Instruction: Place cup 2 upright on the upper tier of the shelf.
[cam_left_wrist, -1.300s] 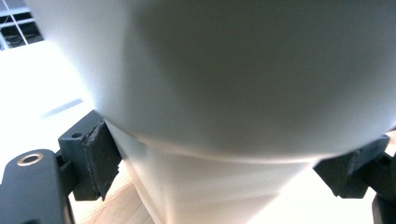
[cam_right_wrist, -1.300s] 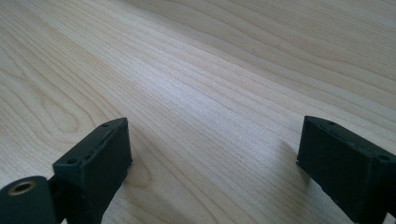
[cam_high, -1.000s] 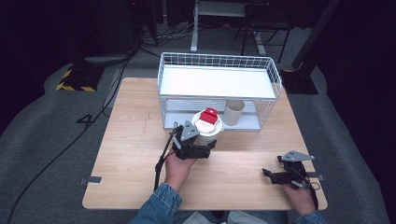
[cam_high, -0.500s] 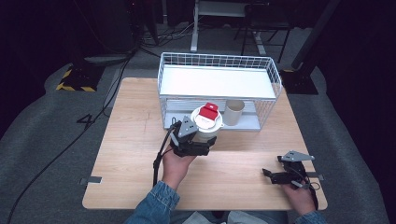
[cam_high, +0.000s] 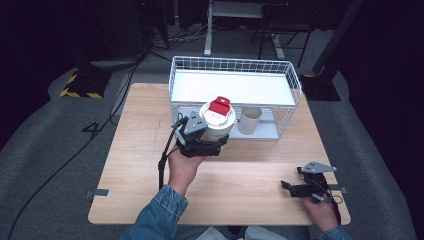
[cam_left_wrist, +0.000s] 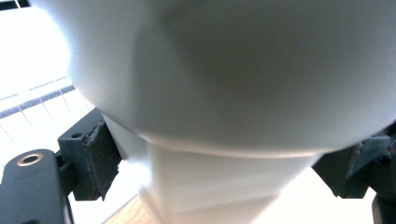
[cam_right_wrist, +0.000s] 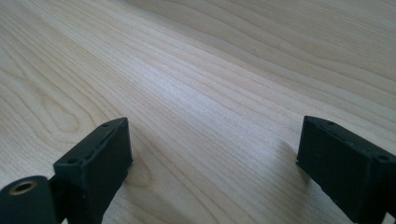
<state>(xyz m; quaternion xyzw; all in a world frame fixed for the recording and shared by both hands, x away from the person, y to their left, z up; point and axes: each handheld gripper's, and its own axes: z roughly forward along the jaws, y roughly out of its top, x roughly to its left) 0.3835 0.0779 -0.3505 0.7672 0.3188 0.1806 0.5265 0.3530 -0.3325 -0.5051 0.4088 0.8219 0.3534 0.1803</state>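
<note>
Carry step, mid-lift. Left gripper (cam_high: 204, 144) clamped on lower body of white cup (cam_high: 216, 122) with white lid and red tab, held upright above tabletop (cam_high: 140, 150), just in front of white wire basket (cam_high: 235, 95). In left gripper view, cup (cam_left_wrist: 224, 116) fills space between both pads (cam_left_wrist: 100, 154), pads pressed against narrow lower wall, wider lid flange bulging above; firm pinch, no gap visible on left pad side, right pad partly hidden by cup.

Right gripper (cam_high: 295, 187) resting low at near right of tabletop, well apart from cup and basket. In right gripper view, jaws spread, bare wood between them, nothing held. Idle, no part in current step.

Inside basket: tan paper cup (cam_high: 250, 120) standing upright on lower shelf near front wall, just right of held cup as seen from above. White upper shelf of basket bare.

Likely goal: set held cup into basket, judging from position at basket's front wall. Next move calls for: raise cup clear of front rim, carry forward over rim, keep upright so lid stays level, lower onto free shelf spot away from tan paper cup, then release. Risks: cup base catching wire rim, bumping tan paper cup, squeeze deforming thin wall.
</note>
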